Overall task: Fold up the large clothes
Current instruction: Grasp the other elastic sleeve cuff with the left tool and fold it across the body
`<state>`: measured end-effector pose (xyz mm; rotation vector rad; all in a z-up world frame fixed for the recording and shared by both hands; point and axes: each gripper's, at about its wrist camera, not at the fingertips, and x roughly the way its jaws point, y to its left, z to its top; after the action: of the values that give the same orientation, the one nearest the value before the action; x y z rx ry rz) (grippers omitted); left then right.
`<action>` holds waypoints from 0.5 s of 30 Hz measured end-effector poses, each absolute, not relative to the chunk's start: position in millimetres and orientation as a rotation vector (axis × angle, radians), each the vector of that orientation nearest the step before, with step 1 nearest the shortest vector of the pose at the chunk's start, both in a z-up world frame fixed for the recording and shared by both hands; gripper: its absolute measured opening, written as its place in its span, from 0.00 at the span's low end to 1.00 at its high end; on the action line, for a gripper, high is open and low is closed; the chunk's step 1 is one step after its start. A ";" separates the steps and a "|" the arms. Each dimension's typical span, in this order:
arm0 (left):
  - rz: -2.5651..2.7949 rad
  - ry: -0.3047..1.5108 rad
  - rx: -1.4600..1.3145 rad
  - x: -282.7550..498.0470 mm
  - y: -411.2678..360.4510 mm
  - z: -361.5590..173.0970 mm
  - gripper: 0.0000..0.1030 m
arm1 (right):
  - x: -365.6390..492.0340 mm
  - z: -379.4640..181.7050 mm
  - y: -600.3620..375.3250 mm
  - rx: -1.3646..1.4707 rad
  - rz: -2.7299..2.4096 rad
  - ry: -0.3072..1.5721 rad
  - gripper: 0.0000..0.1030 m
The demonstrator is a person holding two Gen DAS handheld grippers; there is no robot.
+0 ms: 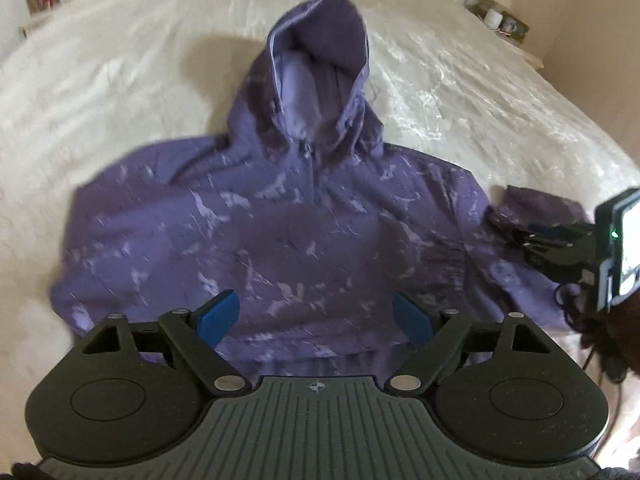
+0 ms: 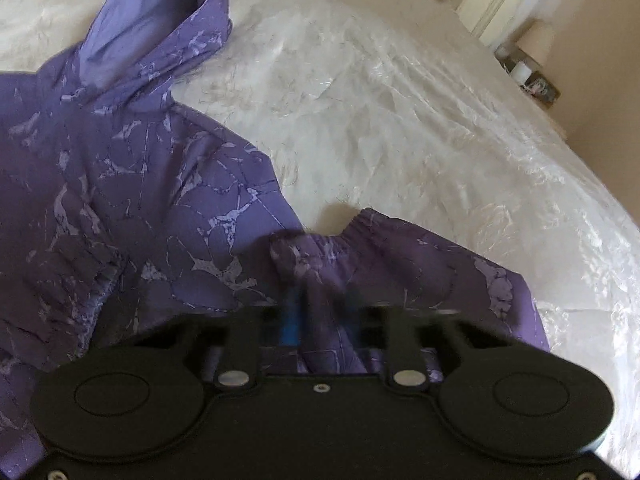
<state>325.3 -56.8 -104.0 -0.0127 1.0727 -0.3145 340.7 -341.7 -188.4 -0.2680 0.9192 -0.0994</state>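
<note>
- A purple hooded jacket (image 1: pixel 304 216) with a pale marbled print lies front-up on a bed (image 1: pixel 120 92) covered in a shiny white quilt.
- In the left wrist view the jacket fills the middle, its hood (image 1: pixel 320 52) pointing to 12 o'clock and its hem toward 6 o'clock, just in front of the camera.
- A short zip (image 1: pixel 310 164) runs down from the hood opening at the chest.
- The left hand-held gripper (image 1: pixel 316 316) hovers over the lower part of the jacket body with its blue-padded fingers (image 1: pixel 218 316) spread wide; nothing sits between them.
- The right hand-held gripper (image 1: pixel 560 240) shows at about 3 o'clock in the left wrist view, at the end of the jacket's sleeve (image 1: pixel 532 204).
- In the right wrist view the sleeve cuff (image 2: pixel 352 232), gathered with elastic, sits just ahead of the right hand-held gripper (image 2: pixel 320 312), and the sleeve fabric runs down between its fingers.
- Those fingers are blurred; they look drawn in close around the sleeve fabric, so the right hand-held gripper appears to be pinching the sleeve.
- From this view the jacket body spreads toward 9 o'clock and the hood (image 2: pixel 160 20) lies at about 11 o'clock.
- A bedside stand with small items (image 1: pixel 496 20) sits beyond the bed at about 1 o'clock in the left wrist view.
</note>
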 end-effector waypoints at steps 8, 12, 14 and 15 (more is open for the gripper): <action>-0.456 1.109 -0.129 349.7 -74.1 -96.6 0.81 | 281.5 -119.4 -335.7 -0.073 0.047 0.687 0.15; -0.554 1.147 -0.228 363.1 -88.7 -97.5 0.81 | 249.1 -106.5 -304.5 -0.112 0.169 0.653 0.15; -0.601 1.168 -0.268 365.8 -96.0 -101.5 0.81 | 236.8 -109.4 -288.5 -0.143 0.215 0.661 0.15; -0.616 1.176 -0.278 366.4 -100.1 -104.3 0.81 | 231.8 -111.7 -282.1 -0.156 0.235 0.667 0.15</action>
<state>366.4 -100.1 -104.3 -0.2782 1.1763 -0.6156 231.8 -282.1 -111.7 -0.1558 0.6673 0.2346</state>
